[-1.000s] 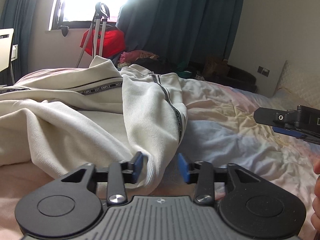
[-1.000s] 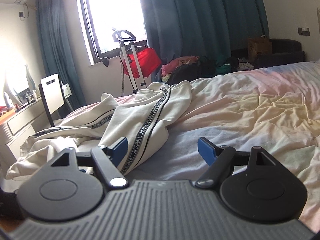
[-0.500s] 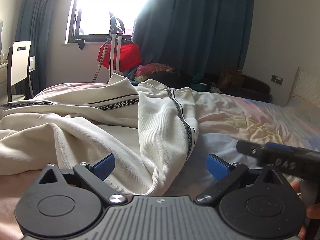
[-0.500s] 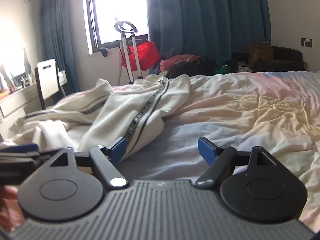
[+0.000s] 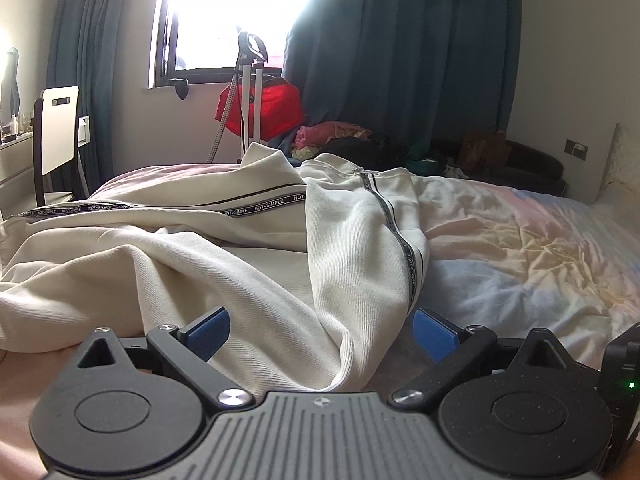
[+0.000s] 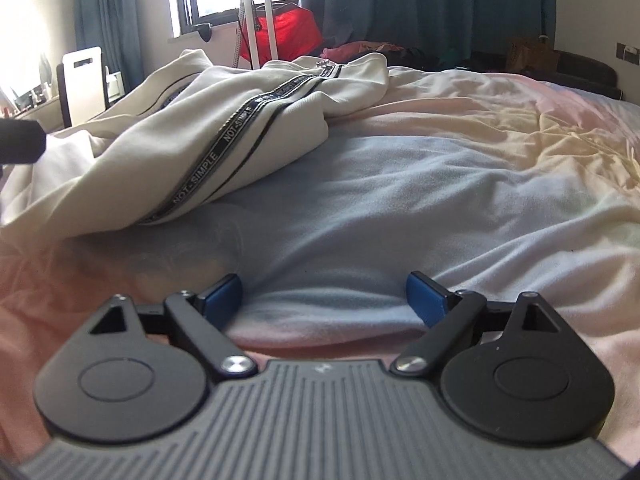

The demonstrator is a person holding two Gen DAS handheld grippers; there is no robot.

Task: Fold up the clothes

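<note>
My left gripper (image 5: 320, 330) stands wide, a folded edge of the jacket (image 5: 224, 248) lying loose between the pads with neither pressing on it. My right gripper (image 6: 324, 296) is opening its jaws over bare sheet (image 6: 420, 184), just right of the jacket, with nothing between them but bedding.

I judge the folding barely begun: the jacket lies rumpled across the left half of the bed, one panel turned over onto the body (a rough first fold at best), the rest bunched and creased. Smoothing, the sleeves and the final folds all look left to do.

Along the jacket runs a dark tape (image 6: 224, 148) printed "NOT-SIMPLE", repeated down the zip side and across a far stripe. Beyond the jacket, a red bag (image 5: 264, 110) under the window shows no writing I can read.
</note>
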